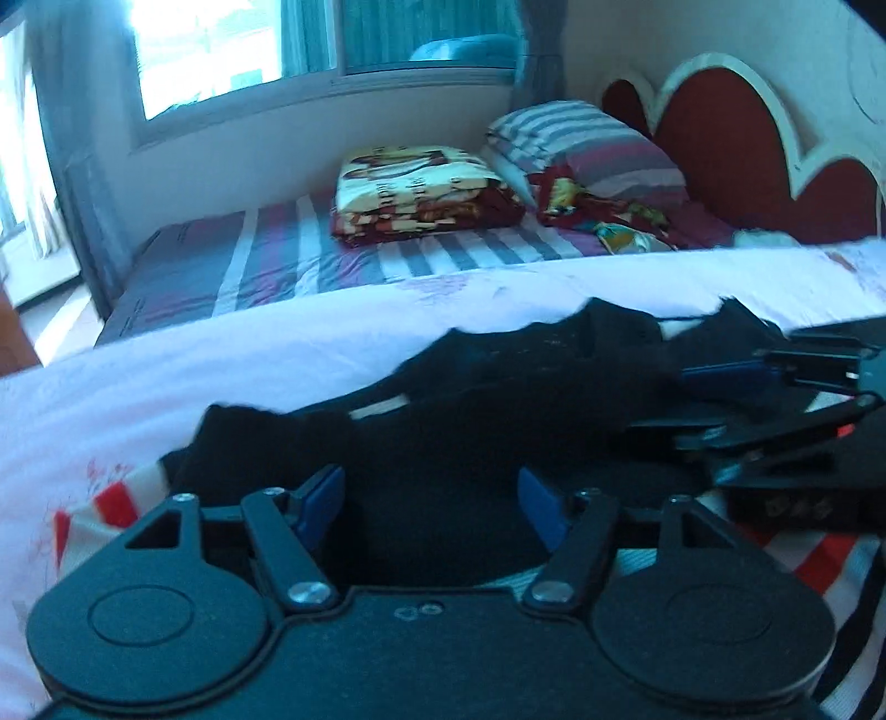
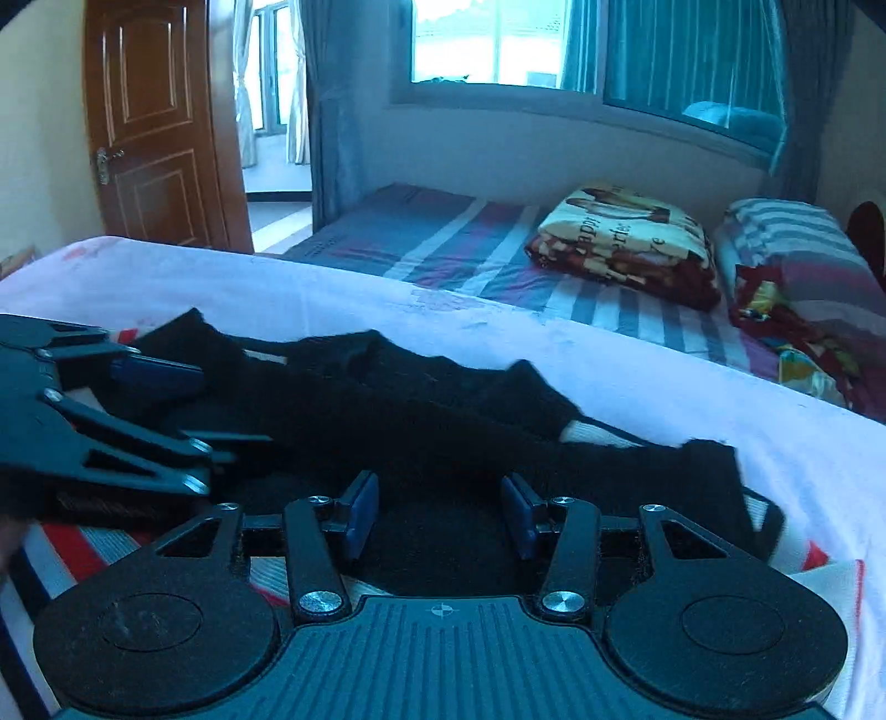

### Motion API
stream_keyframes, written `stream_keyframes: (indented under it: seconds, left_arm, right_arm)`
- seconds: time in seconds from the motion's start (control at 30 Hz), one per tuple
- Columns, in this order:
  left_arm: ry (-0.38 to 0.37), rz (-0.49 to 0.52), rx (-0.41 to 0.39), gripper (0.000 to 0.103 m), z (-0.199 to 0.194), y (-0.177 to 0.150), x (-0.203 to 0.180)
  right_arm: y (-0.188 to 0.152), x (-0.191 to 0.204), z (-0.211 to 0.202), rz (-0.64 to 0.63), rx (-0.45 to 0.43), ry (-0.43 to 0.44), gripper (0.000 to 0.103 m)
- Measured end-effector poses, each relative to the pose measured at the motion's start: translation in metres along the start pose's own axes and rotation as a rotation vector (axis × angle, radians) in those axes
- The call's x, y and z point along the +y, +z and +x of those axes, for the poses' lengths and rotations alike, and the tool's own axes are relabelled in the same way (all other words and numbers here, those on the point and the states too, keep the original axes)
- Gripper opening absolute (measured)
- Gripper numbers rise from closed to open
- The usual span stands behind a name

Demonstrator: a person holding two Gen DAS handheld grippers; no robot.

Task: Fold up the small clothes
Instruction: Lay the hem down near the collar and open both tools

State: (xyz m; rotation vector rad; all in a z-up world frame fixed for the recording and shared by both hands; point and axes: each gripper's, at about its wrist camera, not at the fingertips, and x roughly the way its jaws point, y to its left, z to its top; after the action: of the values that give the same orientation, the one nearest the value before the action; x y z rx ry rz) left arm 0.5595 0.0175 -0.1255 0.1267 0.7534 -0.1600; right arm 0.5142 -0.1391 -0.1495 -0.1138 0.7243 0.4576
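Note:
A small black garment lies rumpled on a pale pink sheet, on top of a red, white and dark striped cloth. It also shows in the right wrist view. My left gripper is open, its blue pads either side of the black cloth's near edge. My right gripper is open too, low over the same garment's near edge. Each gripper shows in the other's view, the right one and the left one, with jaws apart.
Beyond the pink sheet lies a striped bed with a folded patterned blanket, a striped pillow and a red headboard. A window and a wooden door stand behind.

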Motion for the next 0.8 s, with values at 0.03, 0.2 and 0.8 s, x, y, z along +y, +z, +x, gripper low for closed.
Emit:
stream_keyframes:
  seconds: [0.03,0.2,0.8]
  left_arm:
    - [0.014,-0.008,-0.001,0.071,-0.002,-0.003,0.007]
    - [0.056,-0.017,-0.026,0.074,-0.013,-0.017,0.038]
    - [0.003,0.029,-0.025,0.068,-0.044,-0.027,-0.043]
  right_arm:
    - [-0.002,-0.01,-0.001,0.013,0.0,-0.047,0.048]
    - [-0.022,-0.08,-0.021,0.135,0.002,-0.173,0.048]
    - [-0.03,0.026,-0.067,-0.019,0.004,-0.028,0.045]
